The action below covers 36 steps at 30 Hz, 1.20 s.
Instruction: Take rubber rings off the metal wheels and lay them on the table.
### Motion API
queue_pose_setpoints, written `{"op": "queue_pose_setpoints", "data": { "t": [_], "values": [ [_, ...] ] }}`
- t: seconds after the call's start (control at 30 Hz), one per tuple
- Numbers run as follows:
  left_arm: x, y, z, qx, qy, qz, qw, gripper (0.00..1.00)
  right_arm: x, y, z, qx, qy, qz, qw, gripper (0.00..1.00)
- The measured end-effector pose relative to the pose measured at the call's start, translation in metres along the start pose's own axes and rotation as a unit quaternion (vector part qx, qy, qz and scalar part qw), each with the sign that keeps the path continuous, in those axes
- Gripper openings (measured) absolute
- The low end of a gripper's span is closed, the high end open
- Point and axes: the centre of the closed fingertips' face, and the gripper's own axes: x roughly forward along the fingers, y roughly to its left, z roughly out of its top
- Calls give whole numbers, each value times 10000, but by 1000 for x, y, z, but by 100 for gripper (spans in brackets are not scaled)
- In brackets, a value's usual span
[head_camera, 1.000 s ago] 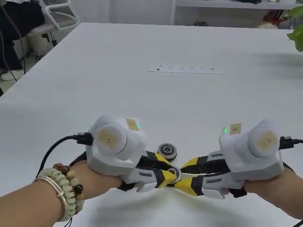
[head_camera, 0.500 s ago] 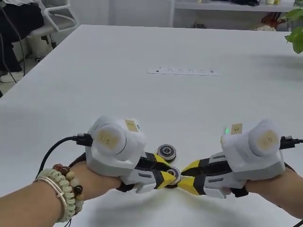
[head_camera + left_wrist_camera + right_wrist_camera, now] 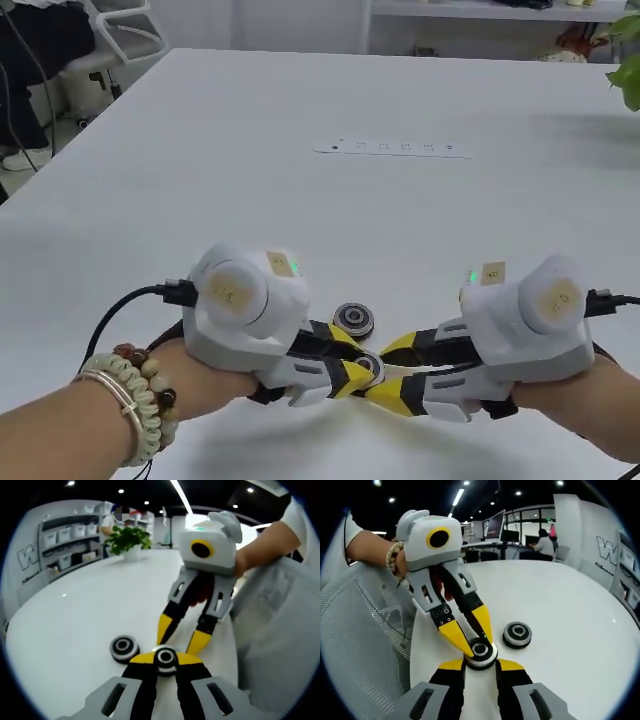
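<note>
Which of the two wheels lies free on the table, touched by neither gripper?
The farther wheel, flat and alone beyond the jaws; the other wheel sits held where left gripper and right gripper meet.

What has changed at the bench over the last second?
Very little. The right gripper has edged slightly toward the left gripper, and its jaws flank the held wheel. Nothing was newly taken hold of or let go. The left gripper stays shut on that wheel. The loose wheel stays on the table.
</note>
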Motion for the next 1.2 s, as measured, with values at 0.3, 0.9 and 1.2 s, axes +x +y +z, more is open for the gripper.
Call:
{"op": "queue_pose_setpoints", "data": {
  "t": [0.3,0.9,1.2],
  "values": [
    [1,0,0,-8,-2,4,10000,15,-3,0,-3,36,62,31,10000,15],
    [0,1,0,-36,-13,15,10000,15,-5,-5,-9,303,371,-130,9988,1],
    [0,-1,0,-16,-12,-27,10000,14,-8,-11,-11,798,476,-308,9952,0]
  ]
}}
